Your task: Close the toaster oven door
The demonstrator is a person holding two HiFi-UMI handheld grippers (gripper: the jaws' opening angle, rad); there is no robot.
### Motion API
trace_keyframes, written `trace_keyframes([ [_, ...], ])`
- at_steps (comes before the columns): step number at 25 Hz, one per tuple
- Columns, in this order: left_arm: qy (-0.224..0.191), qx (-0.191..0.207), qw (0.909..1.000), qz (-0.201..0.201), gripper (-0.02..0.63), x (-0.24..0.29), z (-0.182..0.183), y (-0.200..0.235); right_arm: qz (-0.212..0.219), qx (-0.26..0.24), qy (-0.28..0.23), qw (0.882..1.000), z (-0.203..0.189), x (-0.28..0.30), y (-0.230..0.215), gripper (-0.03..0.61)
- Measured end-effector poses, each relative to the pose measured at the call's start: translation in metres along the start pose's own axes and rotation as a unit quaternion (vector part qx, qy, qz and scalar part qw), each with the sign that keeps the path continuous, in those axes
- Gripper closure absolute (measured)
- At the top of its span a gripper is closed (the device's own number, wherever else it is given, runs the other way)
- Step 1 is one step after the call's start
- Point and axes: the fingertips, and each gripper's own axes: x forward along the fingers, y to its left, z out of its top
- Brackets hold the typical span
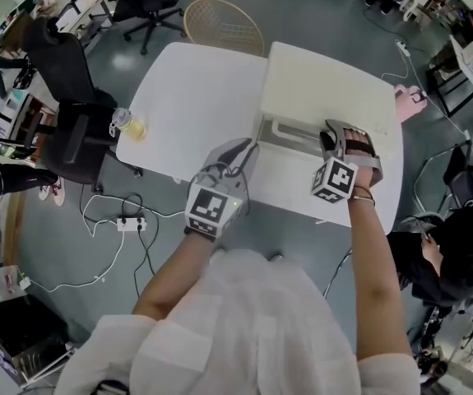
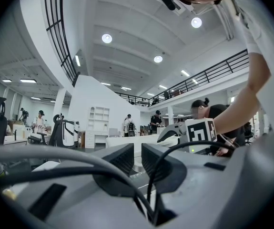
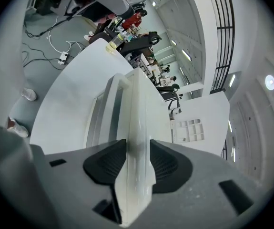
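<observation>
Right gripper (image 3: pixel 133 162) jaws grasped the door handle (image 3: pixel 136 106), which ran lengthwise straight ahead. Left gripper (image 2: pixel 137 159) jaws stood released, empty.

A small bottle (image 1: pixel 127 124) with yellow drink stands at the left edge of the white tabletop (image 1: pixel 195 97). A black chair (image 1: pixel 76 138) is just beside it.

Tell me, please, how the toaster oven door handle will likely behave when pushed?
The handle looks like a rigid moulded bar, so it should hardly flex in the right gripper. Its smooth glossy finish might let the grip slip. The toaster oven looks boxy and flat-based, so it seems likelier to slide than tip.
</observation>
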Motion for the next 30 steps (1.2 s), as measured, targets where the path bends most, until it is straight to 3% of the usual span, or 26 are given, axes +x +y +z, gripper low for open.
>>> trace_keyframes([
  [8, 0.001, 0.002, 1.0000, -0.003, 0.588, -0.001, 0.001, -0.002, -0.021, 0.035, -0.008, 0.999, -0.003, -0.007, -0.003, 0.420],
  [11, 0.001, 0.005, 1.0000, -0.002, 0.588, -0.002, 0.001, -0.001, -0.039, 0.086, -0.018, 0.995, -0.005, -0.016, -0.012, 0.423],
  [14, 0.001, 0.007, 1.0000, 0.002, 0.588, -0.004, 0.003, 0.000, -0.056, 0.168, -0.030, 0.984, -0.013, -0.031, -0.019, 0.427],
  [18, -0.003, 0.009, 0.9999, 0.004, 0.588, -0.002, 0.009, 0.003, -0.080, 0.322, -0.059, 0.942, -0.027, -0.053, -0.029, 0.440],
  [23, -0.006, 0.016, 0.9999, 0.004, 0.588, 0.000, 0.016, 0.001, -0.096, 0.480, -0.123, 0.863, -0.039, -0.082, -0.035, 0.486],
  [26, -0.004, 0.021, 0.9998, 0.002, 0.588, 0.000, 0.016, 0.002, -0.092, 0.542, -0.151, 0.821, -0.045, -0.097, -0.027, 0.517],
  [30, -0.007, 0.024, 0.9997, 0.003, 0.588, -0.002, 0.019, 0.004, -0.098, 0.595, -0.191, 0.774, -0.049, -0.122, -0.021, 0.569],
])
